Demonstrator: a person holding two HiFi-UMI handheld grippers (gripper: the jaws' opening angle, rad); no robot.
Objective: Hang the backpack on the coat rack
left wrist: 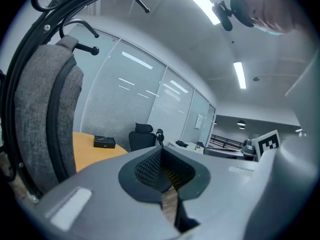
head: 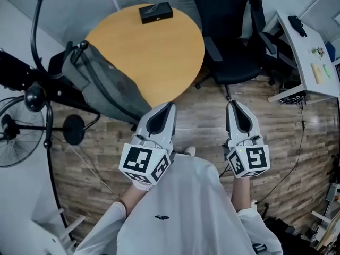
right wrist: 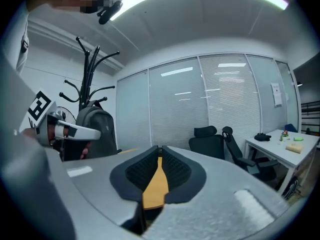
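It was an office, with a black desk chair (head: 229, 47), a white desk (head: 305, 49) and glass walls (right wrist: 225, 99).

From the person, the round counter (head: 159, 52) lies at 12 o'clock, with a box (head: 155, 13) on its far edge. At 10 o'clock the backpack (head: 101, 84) hangs on the coat rack (head: 42, 89), beside the counter's left edge. A fan (head: 16, 132) stands left of the rack at 9 o'clock. The office chair (head: 228, 41) stands at 1 o'clock, right of the counter, and a desk (head: 311, 52) lies beyond it at 2 o'clock. The left tongs (head: 169, 106) and right tongs (head: 234, 104) sit side by side nearest the person.
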